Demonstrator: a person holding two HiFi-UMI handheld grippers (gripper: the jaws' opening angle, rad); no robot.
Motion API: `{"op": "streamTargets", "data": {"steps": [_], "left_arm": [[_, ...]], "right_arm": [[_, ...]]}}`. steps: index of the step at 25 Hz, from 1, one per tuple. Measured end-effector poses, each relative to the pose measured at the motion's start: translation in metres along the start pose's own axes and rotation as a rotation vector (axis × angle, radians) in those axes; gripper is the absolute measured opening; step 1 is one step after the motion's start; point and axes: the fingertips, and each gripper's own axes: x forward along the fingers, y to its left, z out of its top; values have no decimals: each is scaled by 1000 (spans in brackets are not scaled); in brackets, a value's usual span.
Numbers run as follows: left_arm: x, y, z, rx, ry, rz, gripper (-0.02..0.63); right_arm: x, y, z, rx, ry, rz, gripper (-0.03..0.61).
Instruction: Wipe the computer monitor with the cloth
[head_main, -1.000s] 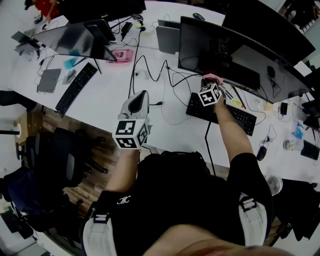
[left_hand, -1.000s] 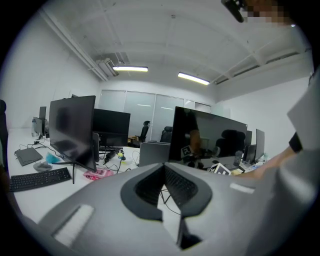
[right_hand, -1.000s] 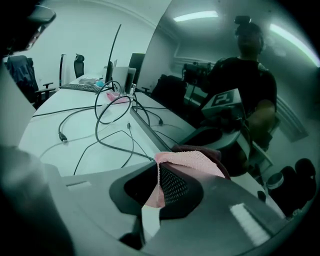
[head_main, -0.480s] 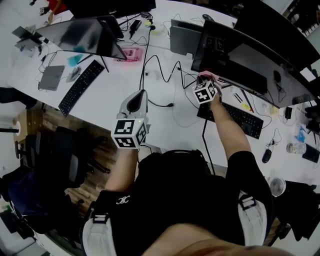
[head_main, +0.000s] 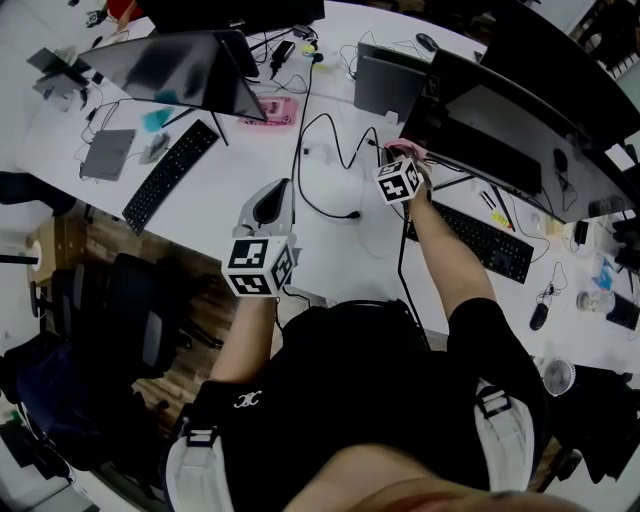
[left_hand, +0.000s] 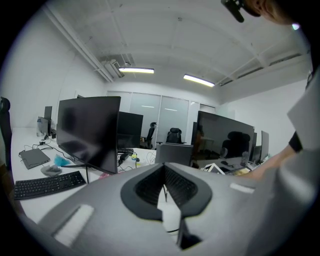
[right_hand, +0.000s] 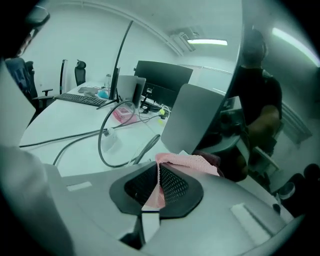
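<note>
Your desk (head_main: 230, 190) runs across in front of you. On its right part stands the monitor (head_main: 500, 125), with a keyboard (head_main: 470, 240) lying before it and a mouse (head_main: 538, 315) beyond that keyboard's right end. Your right gripper (head_main: 404, 160) is at the monitor's lower left corner, with the cloth (head_main: 410, 151) between its fingers, at the screen's edge. A cable (head_main: 318, 165) loops on the desk just left of it. Your left gripper (head_main: 278, 192) hangs over the desk's near edge, well apart from the monitor. A second monitor (head_main: 170, 60) stands far left with a second keyboard (head_main: 168, 175) before it. A chair (head_main: 130, 320) stands off the desk at your left.
</note>
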Motion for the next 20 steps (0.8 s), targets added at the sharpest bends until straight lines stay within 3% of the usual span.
{"op": "streamTargets", "data": {"steps": [9, 20], "left_arm": [[2, 5, 0, -17, -16, -9, 48], [12, -19, 2, -15, -31, -52, 48]], "right_arm": [[-21, -24, 55, 175, -164, -147, 11], [-102, -71, 158, 177, -441, -319, 11]]}}
